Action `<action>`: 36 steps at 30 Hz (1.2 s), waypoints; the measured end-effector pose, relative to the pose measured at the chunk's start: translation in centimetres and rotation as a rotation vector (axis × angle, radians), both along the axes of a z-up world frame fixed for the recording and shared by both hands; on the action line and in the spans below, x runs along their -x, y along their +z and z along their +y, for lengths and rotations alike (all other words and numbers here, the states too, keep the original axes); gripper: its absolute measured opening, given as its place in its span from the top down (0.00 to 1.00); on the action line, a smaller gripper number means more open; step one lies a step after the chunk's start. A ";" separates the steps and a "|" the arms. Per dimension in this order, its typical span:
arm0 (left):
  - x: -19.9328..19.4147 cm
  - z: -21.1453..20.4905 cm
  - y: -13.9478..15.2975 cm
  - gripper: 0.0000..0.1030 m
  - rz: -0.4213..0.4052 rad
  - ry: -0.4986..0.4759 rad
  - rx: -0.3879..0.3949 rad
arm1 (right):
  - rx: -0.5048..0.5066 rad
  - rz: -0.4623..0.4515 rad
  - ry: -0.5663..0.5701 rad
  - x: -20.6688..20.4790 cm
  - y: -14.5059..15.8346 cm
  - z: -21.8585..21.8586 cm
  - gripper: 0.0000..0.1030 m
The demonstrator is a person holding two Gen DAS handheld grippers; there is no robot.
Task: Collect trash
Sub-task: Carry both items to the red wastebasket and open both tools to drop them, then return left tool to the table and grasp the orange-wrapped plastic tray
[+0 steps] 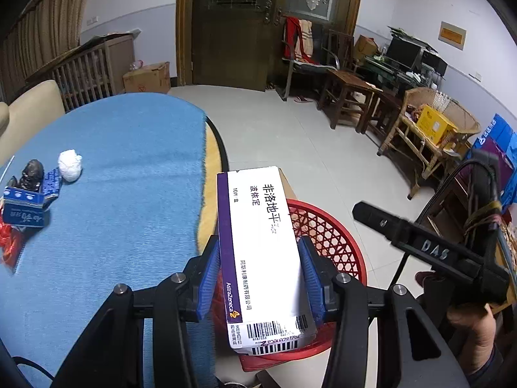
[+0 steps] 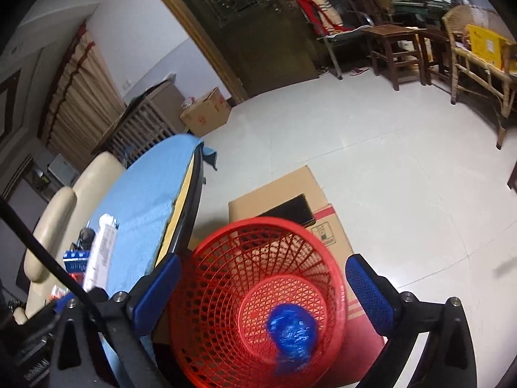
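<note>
My left gripper (image 1: 260, 274) is shut on a white and purple medicine box (image 1: 261, 242) and holds it above the red mesh basket (image 1: 326, 232) beside the table. My right gripper (image 2: 261, 287) is open and empty, right over the same basket (image 2: 226, 278), which holds a crumpled blue wrapper (image 2: 292, 333). The right gripper also shows in the left wrist view (image 1: 420, 245). On the blue tablecloth (image 1: 113, 194) lie a white paper ball (image 1: 70, 165), a blue carton (image 1: 24, 207), a dark crumpled piece (image 1: 31, 173) and a red wrapper (image 1: 9, 245).
The basket stands on a cardboard box (image 2: 290, 190) on the tiled floor (image 2: 371, 148). A beige sofa (image 2: 64, 207) is behind the table. Wooden chairs (image 1: 349, 93), a wicker chair (image 1: 429, 129) and a door (image 1: 232, 26) are farther off.
</note>
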State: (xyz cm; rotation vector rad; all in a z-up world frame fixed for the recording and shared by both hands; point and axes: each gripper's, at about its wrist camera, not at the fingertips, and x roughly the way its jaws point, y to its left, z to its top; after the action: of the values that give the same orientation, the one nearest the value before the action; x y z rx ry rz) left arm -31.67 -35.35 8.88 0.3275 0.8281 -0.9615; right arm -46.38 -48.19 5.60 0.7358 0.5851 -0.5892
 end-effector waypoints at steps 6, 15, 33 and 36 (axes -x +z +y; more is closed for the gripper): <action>0.5 -1.7 -1.4 0.18 0.023 -0.034 -0.049 | -0.005 -0.014 -0.024 1.1 0.3 -1.0 0.00; -1.5 0.4 -0.8 0.18 0.001 0.029 -0.051 | 0.002 -0.017 -0.034 1.5 1.0 -0.9 0.00; -9.4 14.0 -2.2 0.18 0.013 0.350 -0.060 | 0.064 0.083 0.245 -9.2 2.2 8.9 0.00; -11.2 17.3 -2.8 0.18 0.035 0.418 -0.055 | 0.066 0.107 0.287 -11.0 1.8 10.8 0.00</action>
State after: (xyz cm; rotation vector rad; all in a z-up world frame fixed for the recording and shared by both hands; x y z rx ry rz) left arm -20.47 -18.08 6.05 0.1744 0.9118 -0.5564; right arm -35.36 -37.44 7.42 0.5476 0.7516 -0.3814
